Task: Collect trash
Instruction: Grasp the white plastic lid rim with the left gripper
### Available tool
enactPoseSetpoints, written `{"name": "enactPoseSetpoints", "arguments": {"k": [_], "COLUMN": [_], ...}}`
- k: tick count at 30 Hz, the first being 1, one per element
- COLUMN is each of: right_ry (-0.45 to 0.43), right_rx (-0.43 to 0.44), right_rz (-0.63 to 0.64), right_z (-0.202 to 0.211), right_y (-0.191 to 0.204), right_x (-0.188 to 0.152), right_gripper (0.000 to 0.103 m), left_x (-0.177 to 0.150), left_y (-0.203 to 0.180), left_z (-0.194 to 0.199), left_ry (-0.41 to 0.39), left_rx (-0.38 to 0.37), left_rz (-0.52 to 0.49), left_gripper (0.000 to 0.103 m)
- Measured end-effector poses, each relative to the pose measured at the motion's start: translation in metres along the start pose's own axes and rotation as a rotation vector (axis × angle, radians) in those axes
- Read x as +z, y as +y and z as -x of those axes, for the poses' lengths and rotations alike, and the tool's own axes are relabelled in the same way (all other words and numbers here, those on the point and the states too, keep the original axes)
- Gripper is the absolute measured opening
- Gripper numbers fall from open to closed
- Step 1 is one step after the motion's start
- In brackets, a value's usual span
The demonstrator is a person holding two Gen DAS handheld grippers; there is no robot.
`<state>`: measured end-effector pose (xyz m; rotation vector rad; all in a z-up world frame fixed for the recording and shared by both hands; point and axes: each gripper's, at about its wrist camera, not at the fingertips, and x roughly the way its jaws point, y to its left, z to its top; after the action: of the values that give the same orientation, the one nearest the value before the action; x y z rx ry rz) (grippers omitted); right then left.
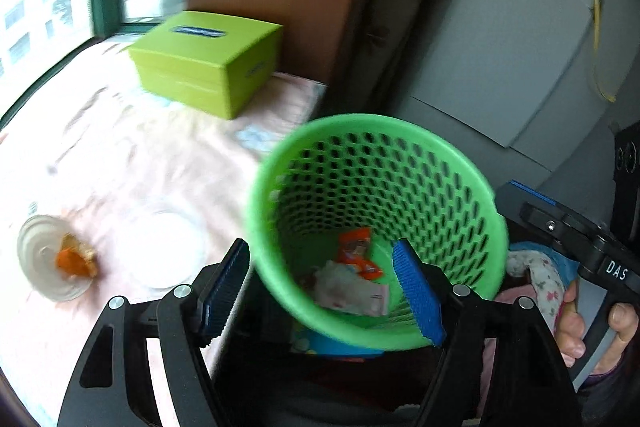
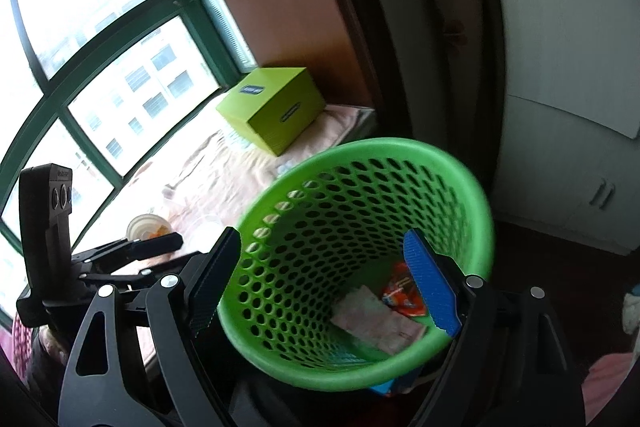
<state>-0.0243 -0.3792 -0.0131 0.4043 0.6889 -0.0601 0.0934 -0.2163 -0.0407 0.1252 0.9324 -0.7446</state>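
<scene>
Over the basket: the green mesh basket (image 1: 376,227) sits tilted toward both cameras, mouth wide, just off the edge of the pink-clothed surface (image 1: 120,155).
Trash inside: an orange wrapper (image 1: 358,255) and a pale crumpled paper (image 1: 348,291) lie on the basket floor, touching each other.
Left gripper (image 1: 324,291): jaws stand wide with nothing clamped; one blue pad hangs inside the basket mouth, the other outside the rim.
Right gripper (image 2: 324,287): also wide apart and straddling the near rim, one pad in, one out; whether the pads press the rim cannot be told.
Still on the surface: a glass dish (image 1: 48,259) holding an orange scrap (image 1: 76,259), and a clear lid or plate (image 1: 168,247) beside it.
Bystander: a lime green box (image 1: 208,59) sits well back by the window.
Stage, as a judgement: some trash is in, the orange scrap looks like the next candidate.
Risk one: the basket is tilted, so a nudge from either pad on the rim could tip it and spill the wrapper and paper.
Risk two: reaching for the scrap, a wide jaw could catch the dish and shove it off the surface.
Risk three: the view is smeared, so a hasty pinch may miss.
</scene>
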Motion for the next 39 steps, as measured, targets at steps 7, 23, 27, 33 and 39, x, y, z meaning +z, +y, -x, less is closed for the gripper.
{"name": "enactPoseSetpoints", "arguments": {"k": [7, 23, 27, 33, 39], "right_ry": [0.025, 0.093, 0.11, 0.131, 0.154], "right_rx": [0.052, 0.123, 0.133, 0.151, 0.168], "right_rz": [0.053, 0.14, 0.153, 0.164, 0.185], "right_z": [-0.014, -0.05, -0.058, -0.067, -0.077], "right_y": [0.032, 0.086, 0.096, 0.105, 0.118], "right_x": [0.002, 0.002, 0.001, -0.001, -0.004], "right_gripper": [0.083, 0.083, 0.083, 0.083, 0.083], "left_x": [-0.009, -0.037, -0.034, -0.028, -0.027], "left_y": [0.067, 0.197, 0.209, 0.221, 0.228], "left_z": [0.033, 0.057, 0.055, 0.048, 0.041], "left_ry": [-0.053, -0.066, -0.071, -0.058, -0.036], "left_rx": [0.141, 0.349, 0.339, 0.34, 0.345], "left_rz": [0.133, 0.358, 0.354, 0.364, 0.357], "left_gripper": [0.071, 0.042, 0.034, 0.029, 0.018]}}
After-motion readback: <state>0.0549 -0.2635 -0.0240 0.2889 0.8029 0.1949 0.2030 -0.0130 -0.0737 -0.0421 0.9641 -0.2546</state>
